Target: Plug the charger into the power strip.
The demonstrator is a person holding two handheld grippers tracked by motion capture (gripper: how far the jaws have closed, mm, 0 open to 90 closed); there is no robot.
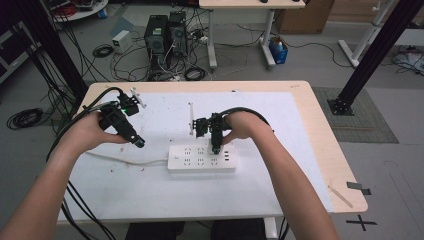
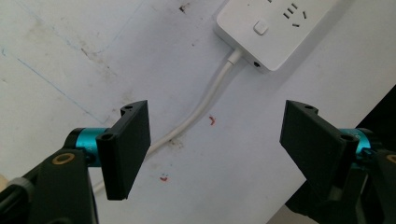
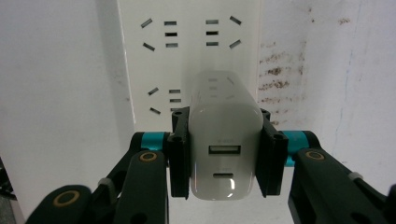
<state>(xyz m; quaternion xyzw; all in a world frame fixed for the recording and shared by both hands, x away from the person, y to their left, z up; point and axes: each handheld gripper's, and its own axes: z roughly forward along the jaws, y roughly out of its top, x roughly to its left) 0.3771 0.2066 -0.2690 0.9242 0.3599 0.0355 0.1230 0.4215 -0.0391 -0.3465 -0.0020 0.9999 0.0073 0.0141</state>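
The right gripper (image 3: 224, 154) grips a white charger (image 3: 224, 140) by its two flanks, jaws closed flat against the sides, and holds it down on the power strip (image 1: 201, 159) that lies mid-table on the white mat (image 1: 165, 190). The step in hand appears to be plugging this charger into, or drawing it out of, a socket near the strip's right-hand end; which of the two cannot be told. Either way, the next move calls for a straight travel square to the strip's face, without rocking, while the strip is kept from lifting or sliding. The left gripper (image 2: 217, 140) hovers above the mat with its jaws wide apart and nothing between them, just off the strip's cord end, well placed to press the strip down. The right gripper view shows the charger's two ports and the vacant sockets beyond it, but hides its prongs. The left gripper view shows the strip's switch button (image 2: 260, 28) and white cord (image 2: 205, 105). The high view gives both hands' placing along the strip.
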